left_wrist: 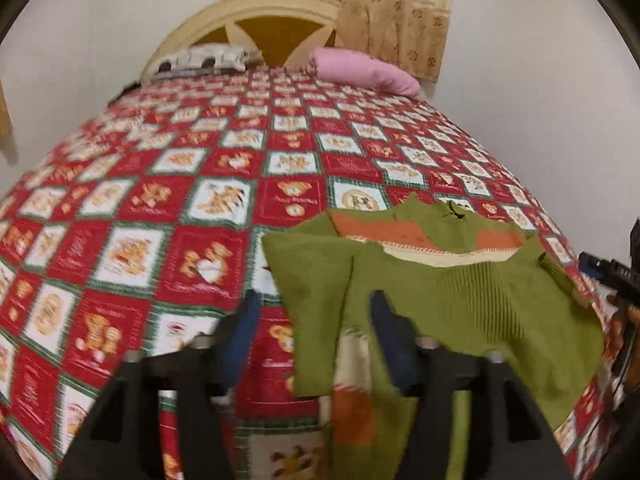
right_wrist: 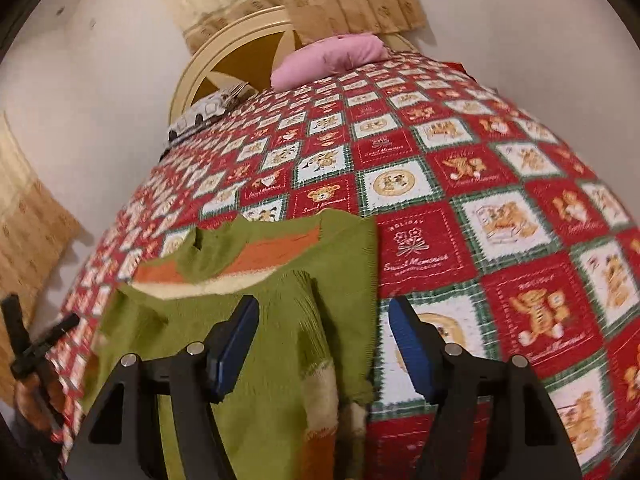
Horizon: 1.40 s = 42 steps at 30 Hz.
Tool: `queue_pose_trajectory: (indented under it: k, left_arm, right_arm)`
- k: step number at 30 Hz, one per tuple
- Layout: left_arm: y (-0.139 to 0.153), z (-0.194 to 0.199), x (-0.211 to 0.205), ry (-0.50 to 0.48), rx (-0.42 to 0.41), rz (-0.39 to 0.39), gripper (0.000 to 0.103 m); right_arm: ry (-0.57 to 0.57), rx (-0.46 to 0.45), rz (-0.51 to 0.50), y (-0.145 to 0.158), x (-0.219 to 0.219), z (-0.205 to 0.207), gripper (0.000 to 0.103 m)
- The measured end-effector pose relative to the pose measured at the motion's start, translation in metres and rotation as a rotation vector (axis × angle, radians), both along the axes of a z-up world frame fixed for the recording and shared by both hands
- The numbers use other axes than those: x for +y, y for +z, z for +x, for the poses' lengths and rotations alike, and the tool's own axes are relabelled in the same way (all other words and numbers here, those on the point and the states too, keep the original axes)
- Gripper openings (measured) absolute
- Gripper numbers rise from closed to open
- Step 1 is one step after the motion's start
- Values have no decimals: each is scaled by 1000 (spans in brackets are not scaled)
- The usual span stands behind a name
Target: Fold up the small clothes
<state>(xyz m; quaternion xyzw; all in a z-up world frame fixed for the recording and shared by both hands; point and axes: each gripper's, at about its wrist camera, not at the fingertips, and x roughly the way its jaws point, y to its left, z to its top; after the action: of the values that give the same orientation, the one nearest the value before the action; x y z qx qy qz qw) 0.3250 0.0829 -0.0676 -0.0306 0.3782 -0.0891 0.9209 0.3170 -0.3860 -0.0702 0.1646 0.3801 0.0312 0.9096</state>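
Both hand-held grippers (left_wrist: 314, 308) (right_wrist: 324, 312) agape over sweater (left_wrist: 460, 292)

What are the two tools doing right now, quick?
Left tool: open, holding nothing, above the green sweater's edge.
Right tool: open, holding nothing, over the same sweater.

Your left gripper (left_wrist: 314, 304) and right gripper (right_wrist: 324, 310) both hover with jaws spread wide, gripping nothing.
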Motion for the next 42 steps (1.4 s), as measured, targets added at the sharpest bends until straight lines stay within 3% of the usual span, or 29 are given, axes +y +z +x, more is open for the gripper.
queue_pose_trajectory:
  k: [7, 10, 11, 12, 13, 14, 15, 17, 20, 24, 28, 38, 42]
  left_arm:
    - [-7, 20, -34, -90, 15, 90, 66]
    - [-17, 31, -52, -124, 36, 139, 66]
    - [-19, 33, -54, -130, 36, 149, 63]
    - [-22, 35, -58, -141, 38, 161, 55]
    - [-25, 38, -61, -162, 52, 169, 48]
    - [-28, 40, -64, -182, 70, 171, 21]
    - [-31, 41, -65, -192, 86, 171, 5]
    - [-32, 40, -66, -193, 96, 165, 5]
    - [-15, 31, -57, -170, 22, 163, 4]
    - [12, 36, -31, -110, -40, 88, 4]
    - [25, 53, -13, -50, -79, 20, 4]
    - [-32, 103, -32, -6, 47, 68, 4]
    - [-43, 103, -36, 10, 49, 99, 4]
  right_arm:
    - [112, 48, -118, -6, 24, 18, 68]
    - [175, 87, -244, -15, 47, 27, 67]
    - [190, 101, -297, -19, 55, 30, 56]
    - [203, 123, -343, -23, 60, 33, 26]
    - [205, 165, -385, -30, 64, 37, 7]
    - [206, 186, -390, -34, 65, 40, 3]
    - [211, 179, -377, -34, 65, 38, 3]
    - [209, 135, -378, -25, 64, 32, 3]
    - [185, 44, -325, 2, 58, 21, 3]
    - [138, -67, -297, 41, 49, 19, 3]
    - [95, -103, -301, 57, 45, 34, 3]
    - [41, 66, -304, -15, 32, 77, 3]
    - [26, 104, -305, -34, 26, 80, 3]
